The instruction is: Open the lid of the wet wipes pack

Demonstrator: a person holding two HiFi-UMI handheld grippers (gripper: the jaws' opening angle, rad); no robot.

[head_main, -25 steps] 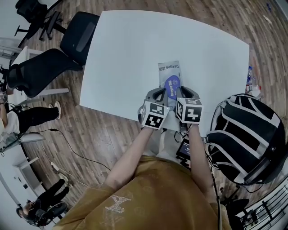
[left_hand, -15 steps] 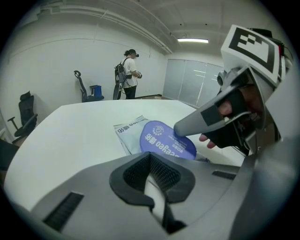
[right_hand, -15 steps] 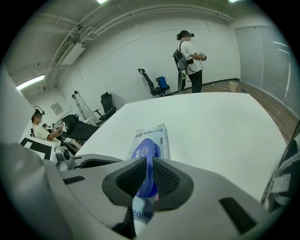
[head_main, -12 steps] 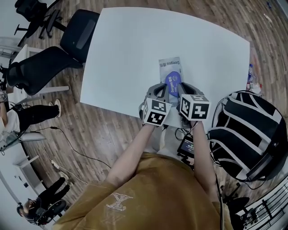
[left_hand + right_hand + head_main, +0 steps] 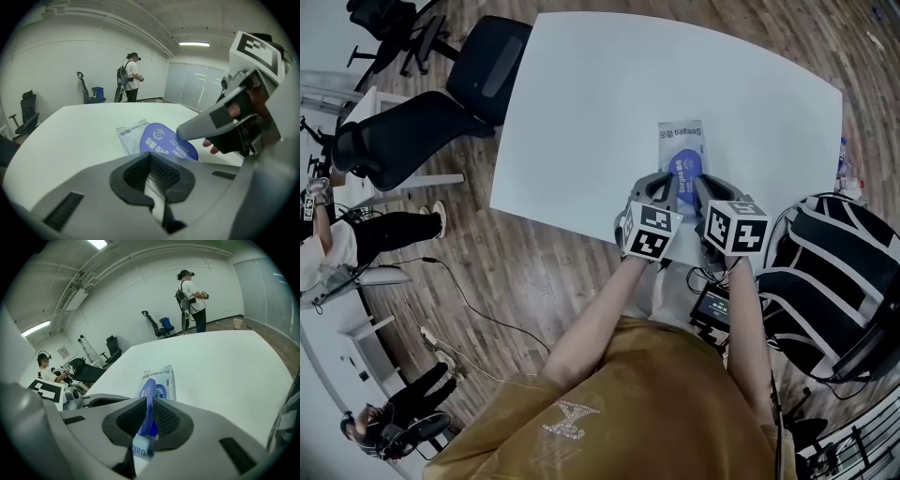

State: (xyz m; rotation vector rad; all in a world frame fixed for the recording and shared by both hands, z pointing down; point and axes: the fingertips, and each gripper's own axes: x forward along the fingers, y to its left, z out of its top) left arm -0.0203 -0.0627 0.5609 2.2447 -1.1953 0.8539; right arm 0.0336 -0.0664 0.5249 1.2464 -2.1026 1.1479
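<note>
Wet wipes pack held near the table's front edge, lid pinched and raised.

The wet wipes pack [image 5: 680, 137] lies flat on the white table [image 5: 581, 103], close to the edge by the person. The right gripper [image 5: 149, 420] has its jaws pressed onto the blue lid [image 5: 149, 392], which stands up on edge above the pack. Just beside it, the left gripper [image 5: 154, 176] is clamped shut on a thin pale strip at the pack's near end.
</note>
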